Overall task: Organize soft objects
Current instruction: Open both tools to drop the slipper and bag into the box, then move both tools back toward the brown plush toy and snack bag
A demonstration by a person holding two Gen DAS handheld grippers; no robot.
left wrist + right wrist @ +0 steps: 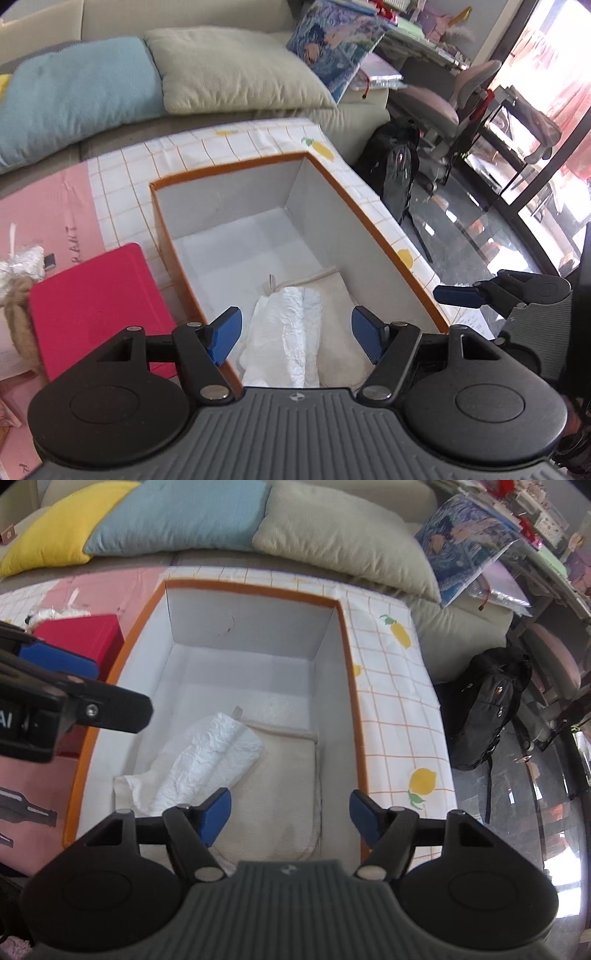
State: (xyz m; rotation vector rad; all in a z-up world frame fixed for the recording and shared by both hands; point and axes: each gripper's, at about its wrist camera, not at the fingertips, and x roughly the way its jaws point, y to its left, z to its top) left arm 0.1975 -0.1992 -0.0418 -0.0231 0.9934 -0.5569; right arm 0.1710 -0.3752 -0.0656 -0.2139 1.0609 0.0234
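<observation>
Left wrist view looks down into an orange-rimmed box (388, 236) standing on a lemon-print cloth (258, 140) over the tabletop, with a crumpled white sheet (291, 332) lying on a folded cream towel (340, 314) at the near end of the box floor. The left gripper (297, 334) hangs above these with its blue pads spread apart and nothing between them; the right gripper (290, 818) is likewise wide open and empty over the towel. Both soft pieces appear to be placed, so the step in hand looks like the release and pull-away after stowing. Beside the box, on the left, sit a red box (96, 306) and a fuzzy tan object (18, 306) next to a crinkly white bundle (22, 258). The next move probably calls for clearing the box rim and reaching left to whichever soft item remains, closing on it without dragging the cloth.
</observation>
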